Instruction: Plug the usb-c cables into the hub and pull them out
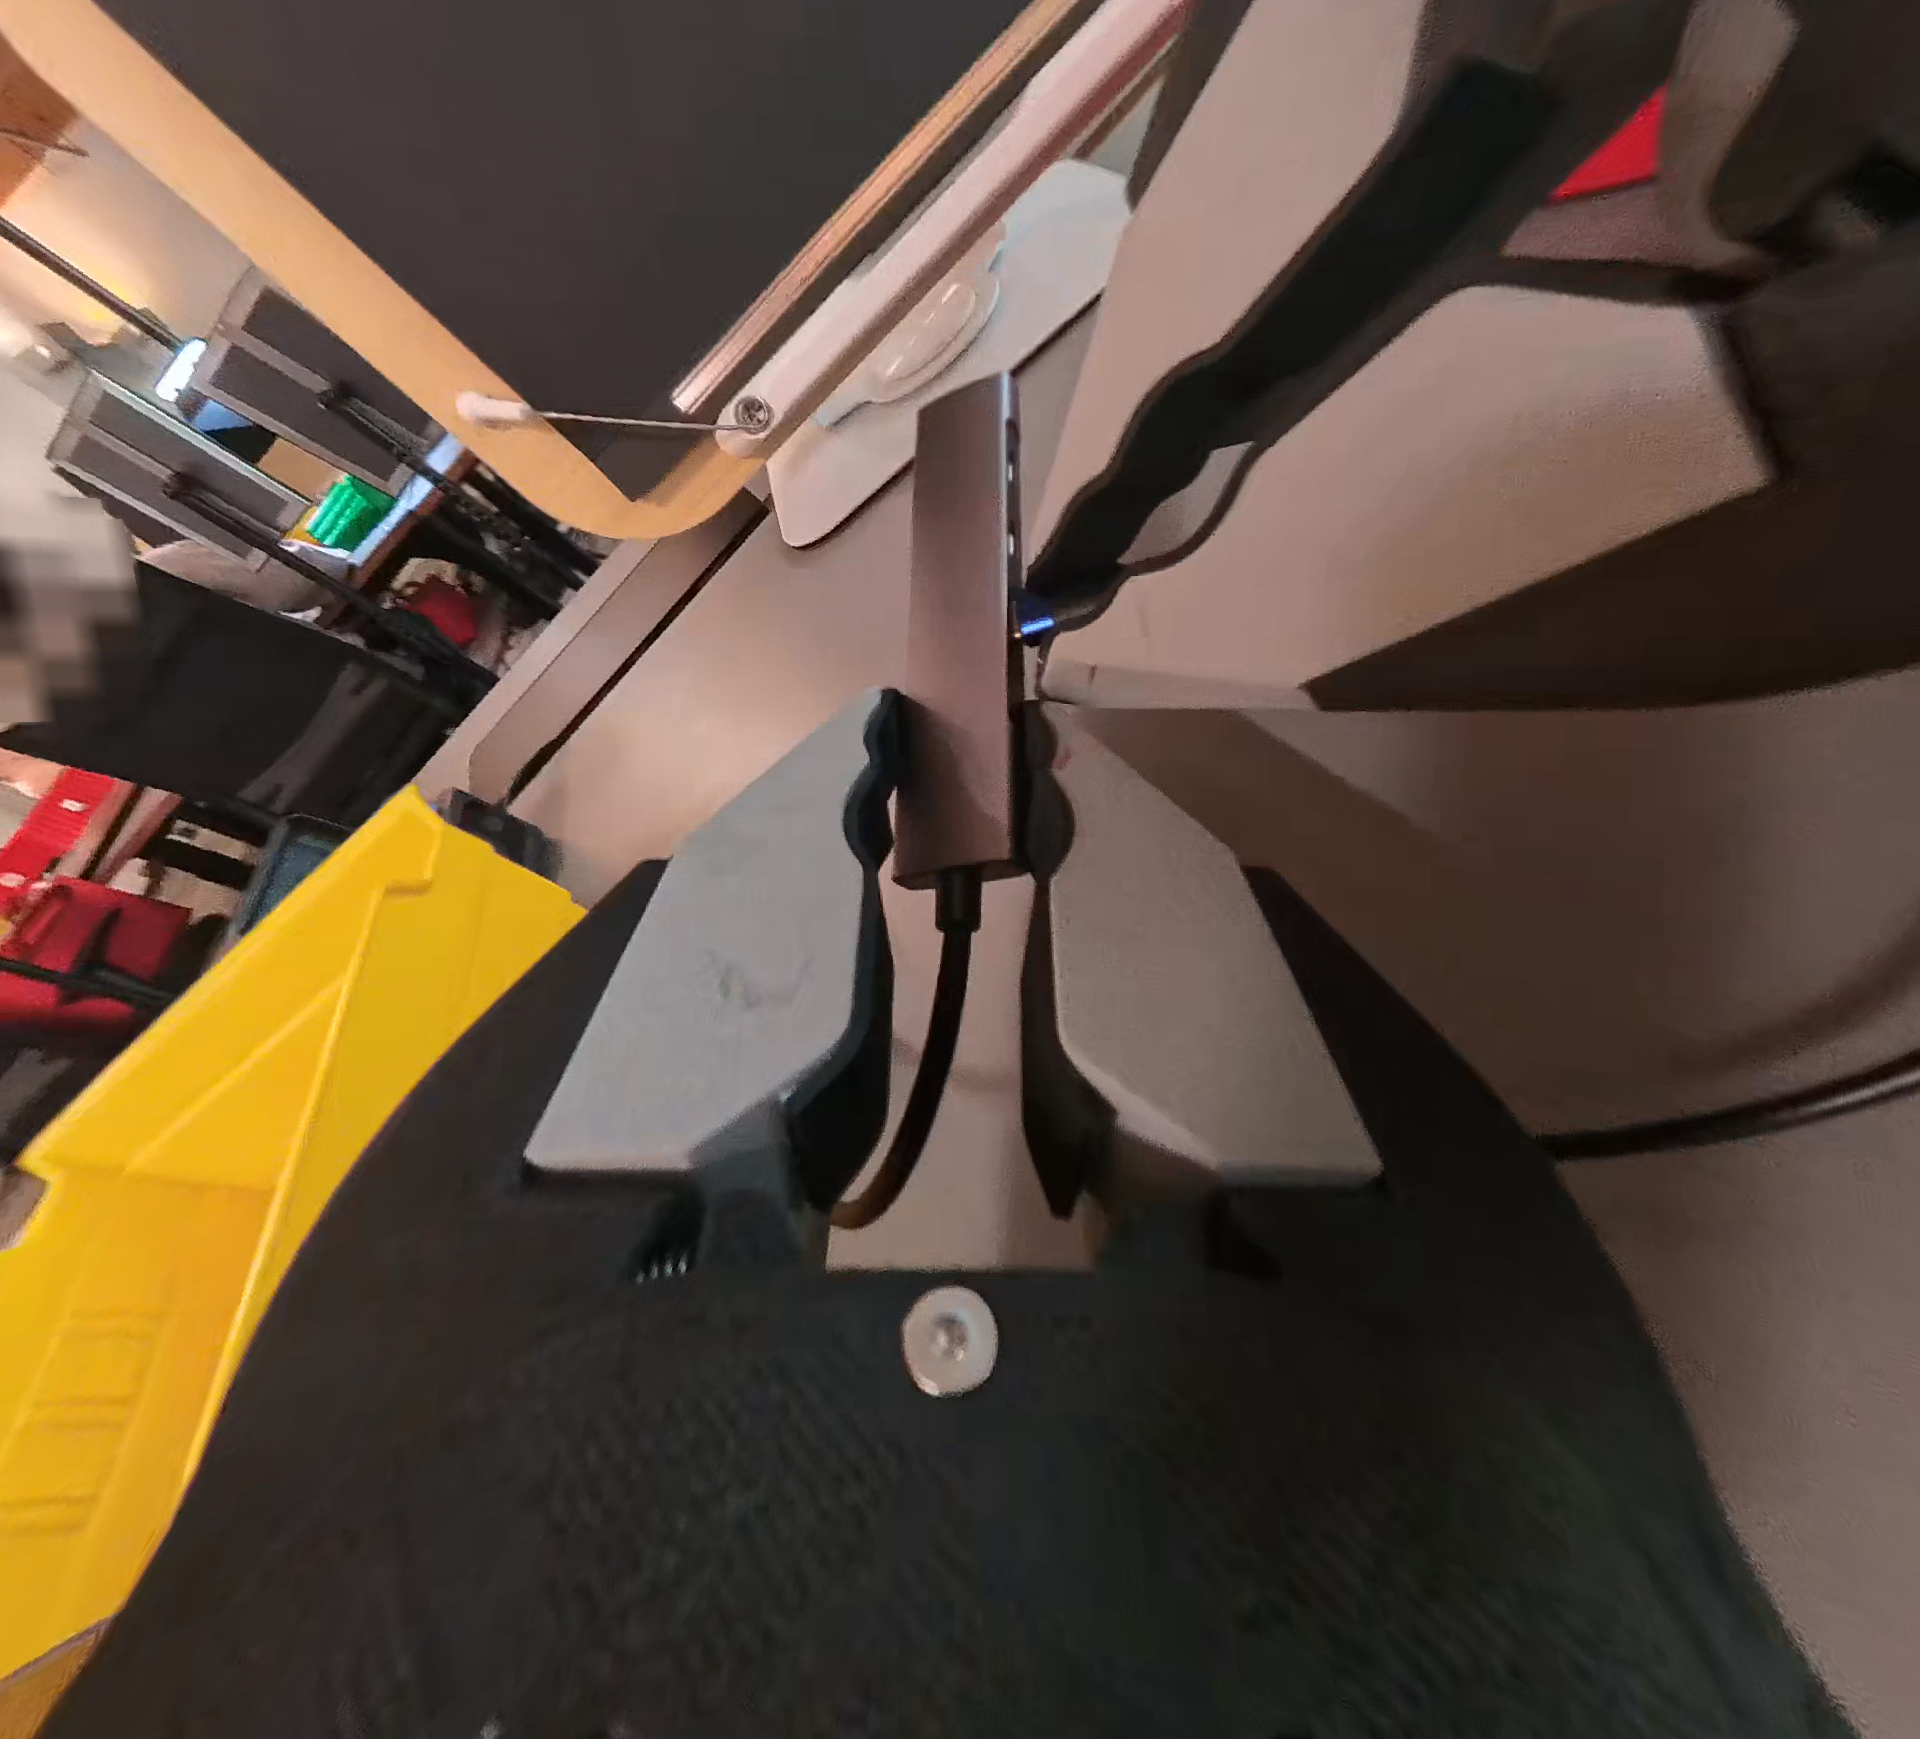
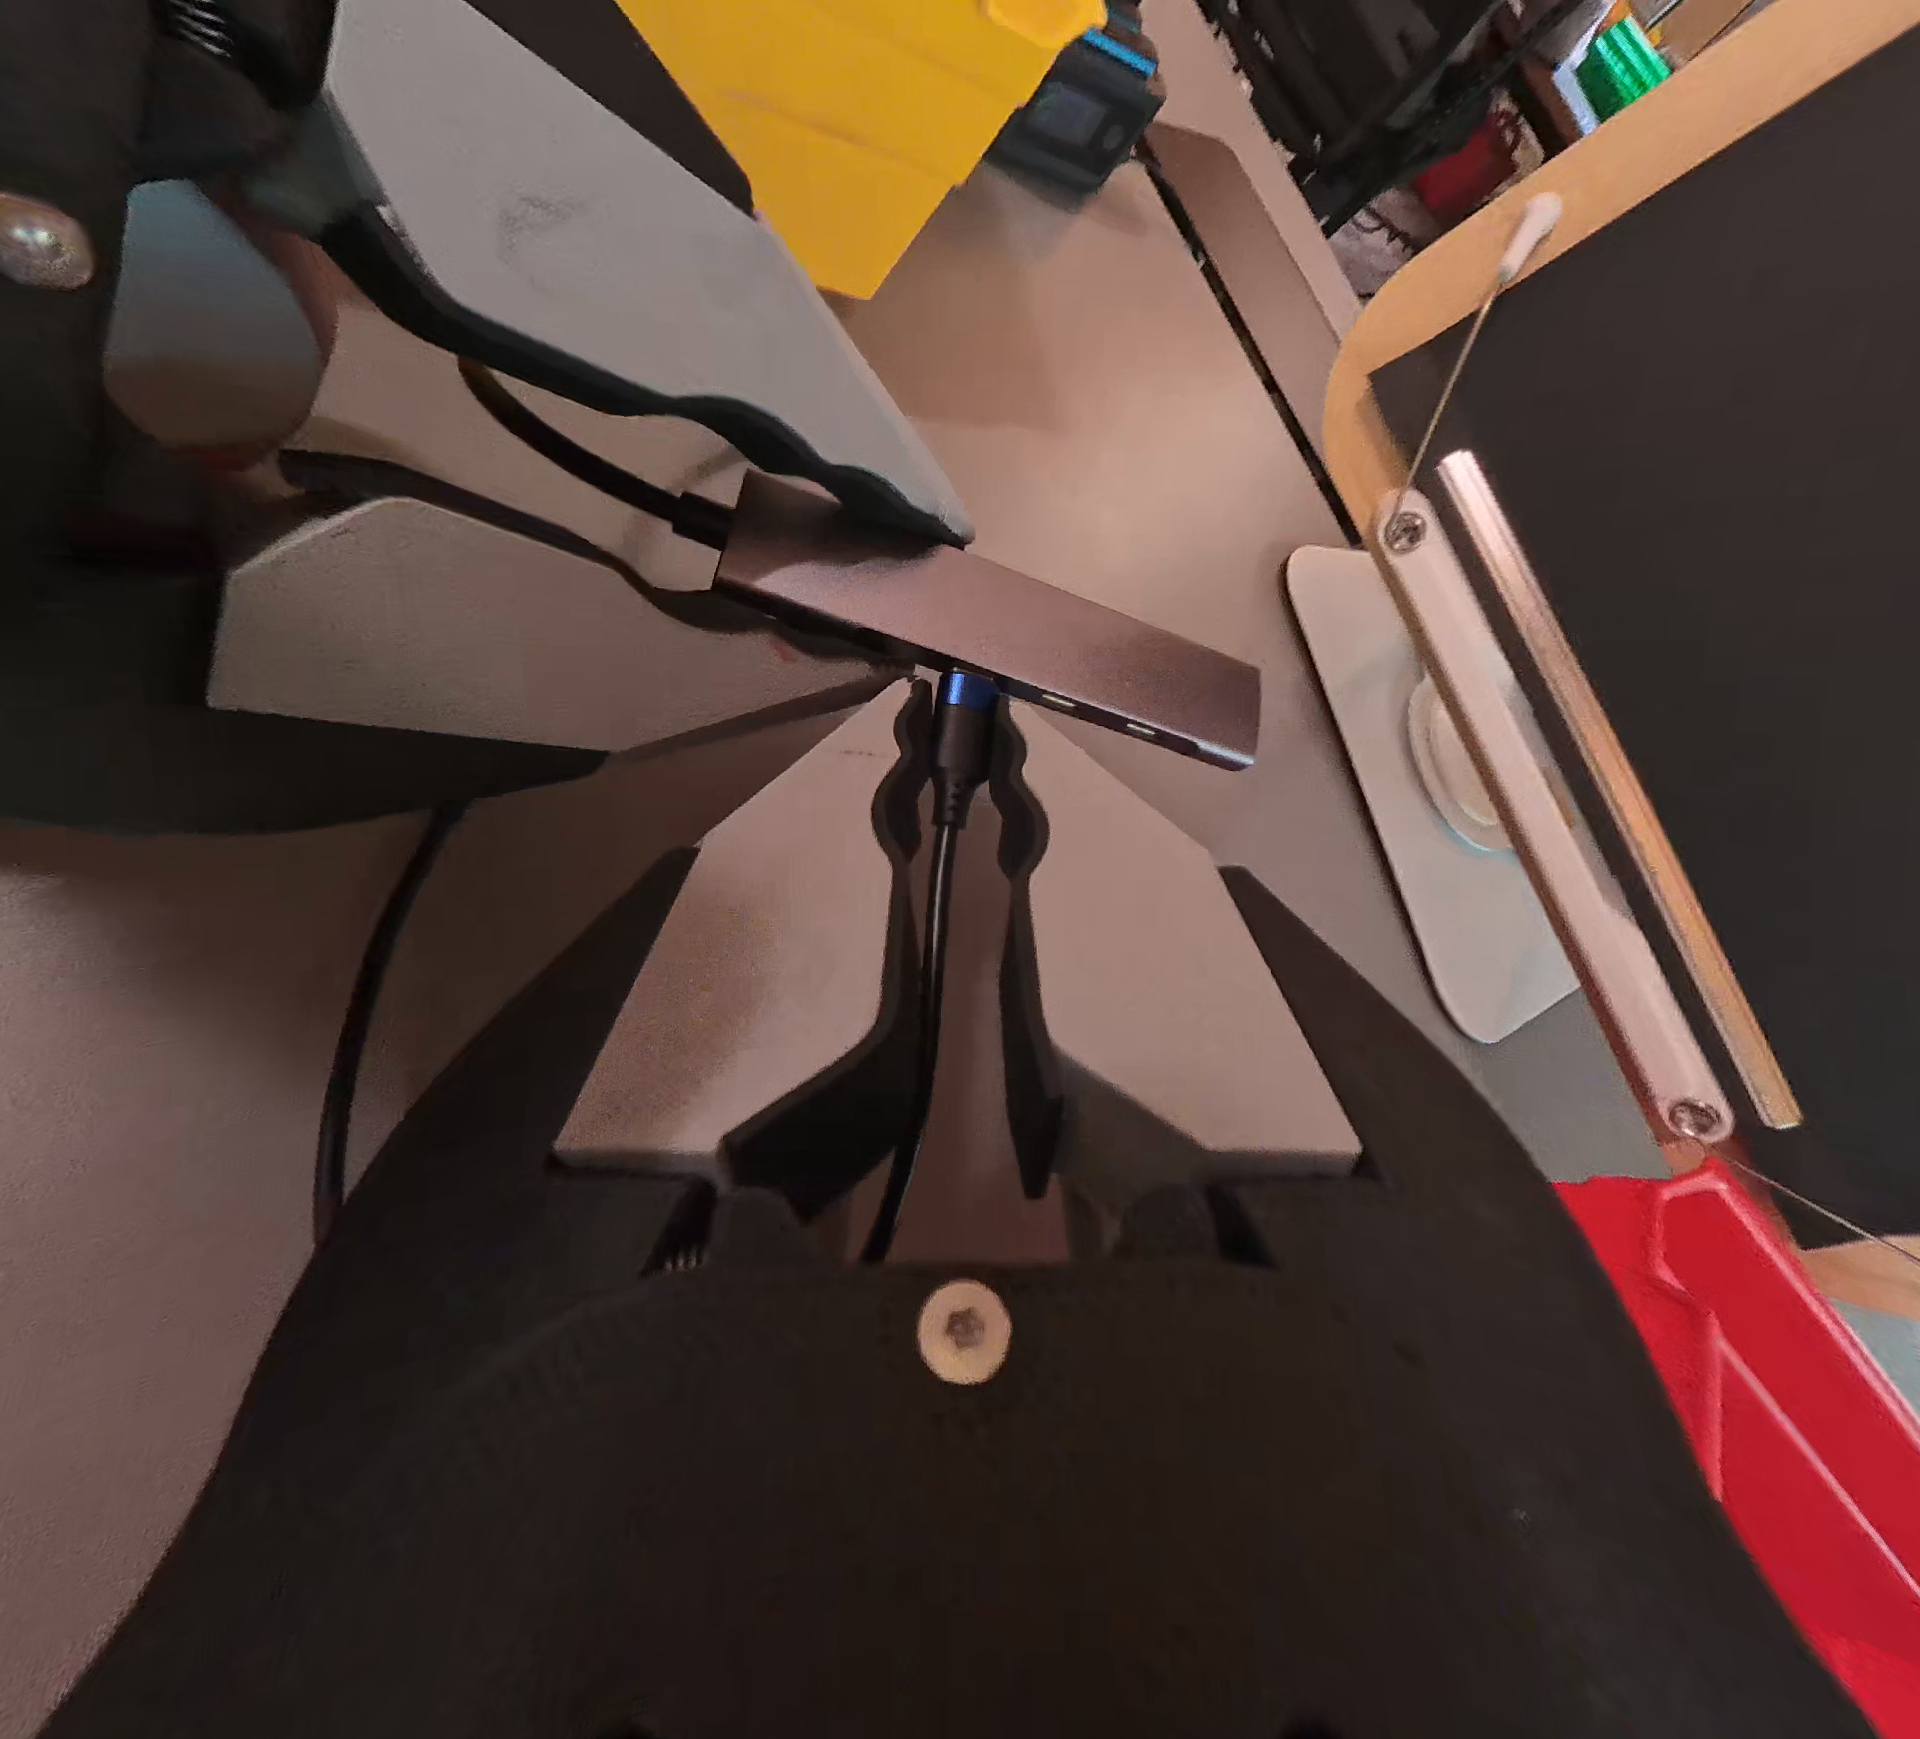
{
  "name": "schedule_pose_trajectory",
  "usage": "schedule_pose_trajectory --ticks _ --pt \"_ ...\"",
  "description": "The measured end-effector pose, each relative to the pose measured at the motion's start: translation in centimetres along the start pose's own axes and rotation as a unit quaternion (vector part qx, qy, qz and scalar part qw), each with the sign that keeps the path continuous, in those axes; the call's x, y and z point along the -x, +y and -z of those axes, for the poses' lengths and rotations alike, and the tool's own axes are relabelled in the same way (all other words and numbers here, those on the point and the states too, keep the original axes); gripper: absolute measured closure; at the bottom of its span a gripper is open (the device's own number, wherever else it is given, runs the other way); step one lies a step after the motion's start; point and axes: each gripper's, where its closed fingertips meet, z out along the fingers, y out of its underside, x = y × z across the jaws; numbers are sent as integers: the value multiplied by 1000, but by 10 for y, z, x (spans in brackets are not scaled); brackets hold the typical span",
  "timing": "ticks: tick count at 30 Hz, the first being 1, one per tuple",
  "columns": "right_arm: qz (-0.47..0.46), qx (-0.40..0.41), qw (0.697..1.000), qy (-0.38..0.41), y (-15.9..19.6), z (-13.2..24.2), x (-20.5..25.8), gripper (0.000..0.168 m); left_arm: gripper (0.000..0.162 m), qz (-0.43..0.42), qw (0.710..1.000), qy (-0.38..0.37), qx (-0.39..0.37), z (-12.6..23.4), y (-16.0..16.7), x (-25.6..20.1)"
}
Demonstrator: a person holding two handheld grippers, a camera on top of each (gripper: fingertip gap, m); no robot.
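1. Above the counter, the left claw clamps the hub at its corded end.
2. The right claw pinches the cable, its blue-tipped plug seated in the hub's side.

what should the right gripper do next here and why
Probably a short straight move along the plug's axis. The right gripper is shut on the blue-tipped usb-c plug, which sits at a side port of the hub; how deep it is seated can't be told. The left gripper clamps the hub's cable end, bracing it. Two ports beyond stand empty.
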Motion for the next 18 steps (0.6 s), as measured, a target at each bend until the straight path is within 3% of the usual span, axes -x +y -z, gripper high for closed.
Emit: schedule_pose_trajectory --ticks 1,10,18 --pt "-1 8 1000 -5 3 -2 1 160 142 -16 1000 -5 6 -1 2 -1" --pt "-54 39 996 -59 25 -11 9 161 141 -6 999 27 28 -12 11 -16" --pt "-65 40 995 -57 30 -11 9 161 141 1 999 37 32 -15 12 -20"
